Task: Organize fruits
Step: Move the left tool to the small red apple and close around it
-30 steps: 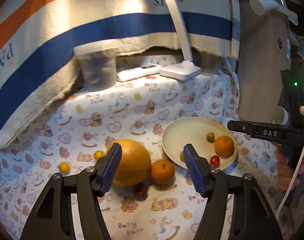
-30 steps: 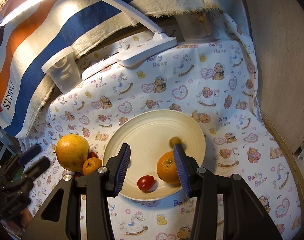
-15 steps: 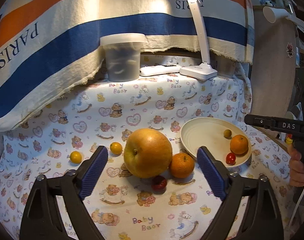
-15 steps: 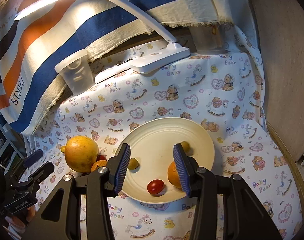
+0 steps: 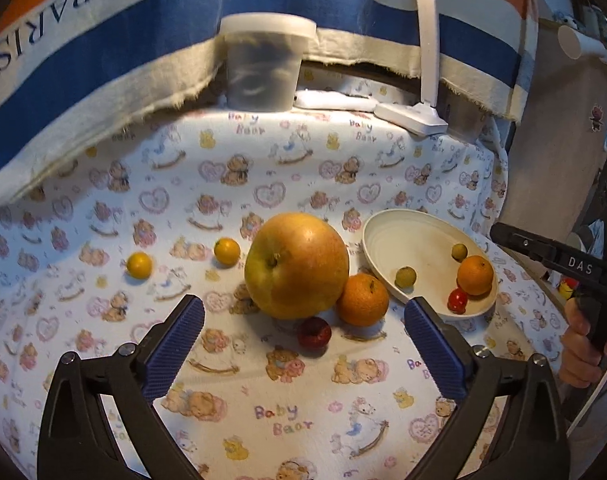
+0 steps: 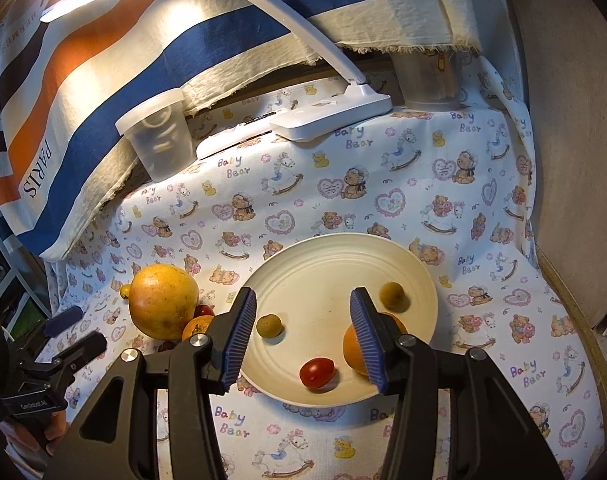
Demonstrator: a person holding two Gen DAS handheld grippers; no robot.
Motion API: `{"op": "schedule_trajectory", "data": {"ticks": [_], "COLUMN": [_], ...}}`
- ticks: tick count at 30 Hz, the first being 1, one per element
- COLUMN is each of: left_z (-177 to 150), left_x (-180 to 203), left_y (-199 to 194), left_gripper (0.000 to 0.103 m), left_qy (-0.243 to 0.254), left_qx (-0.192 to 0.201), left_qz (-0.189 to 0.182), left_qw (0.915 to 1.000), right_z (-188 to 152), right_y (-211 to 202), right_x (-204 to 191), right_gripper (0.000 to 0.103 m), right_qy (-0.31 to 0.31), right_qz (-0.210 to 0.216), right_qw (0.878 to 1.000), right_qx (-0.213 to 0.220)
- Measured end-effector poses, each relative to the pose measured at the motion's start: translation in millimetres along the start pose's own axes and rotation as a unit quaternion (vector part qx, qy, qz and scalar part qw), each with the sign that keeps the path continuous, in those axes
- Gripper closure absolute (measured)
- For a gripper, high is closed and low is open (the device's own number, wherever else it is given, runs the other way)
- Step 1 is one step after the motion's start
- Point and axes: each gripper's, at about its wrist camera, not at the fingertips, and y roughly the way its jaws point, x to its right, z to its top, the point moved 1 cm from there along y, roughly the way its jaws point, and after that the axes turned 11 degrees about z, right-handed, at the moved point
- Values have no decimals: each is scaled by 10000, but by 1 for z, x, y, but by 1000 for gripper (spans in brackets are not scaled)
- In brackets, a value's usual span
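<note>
The striped blanket [image 5: 103, 92] hanging at the back says "PARIS" in dark letters. The cloth [image 5: 303, 392] on the table is covered with little bears and says "Baby Bear" over and over. In the left view, the black bar of the right claw [image 6: 301, 338] has "DAS" written on it.

A second ago the left claw [image 5: 303, 336] was half shut around the big fruit. Its jaws have just been opening, and now they are very wide with nothing between them. The big yellow-orange fruit [image 5: 297, 266] sits on the cloth just past the blue pads. The right claw's jaws have just been opening a little too. They are apart, with nothing pinched. A small green-yellow fruit [image 6: 269, 325] that the right claw seemed to hold a second ago now lies loose on the plate [image 6: 343, 256].

The big fruit is round with a small stem dent, yellow on one side and orange on the other. An orange [image 5: 362, 300] touches it, and a dark red fruit [image 5: 314, 332] lies just in front. Two little yellow fruits [image 5: 183, 258] sit off to the left on the cloth. On the plate are another orange [image 6: 357, 350], a red tomato [image 6: 316, 372] and two small green-yellow fruits.
</note>
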Motion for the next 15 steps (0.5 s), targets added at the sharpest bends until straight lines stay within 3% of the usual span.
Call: {"op": "schedule_trajectory", "data": {"ticks": [9, 15], "left_z": [-9, -13], "left_x": [-3, -2], "left_y": [30, 45], "left_gripper": [36, 52], "left_qy": [-327, -411], "left_qx": [-850, -1165], "left_qz": [-428, -422], "left_qw": [9949, 9914], "right_z": [-4, -7], "right_y": [5, 7], "right_x": [-8, -15], "right_gripper": [52, 52], "right_qy": [-152, -247], "right_qz": [22, 67], "right_qw": [9998, 9995], "right_qx": [-118, -194]}}
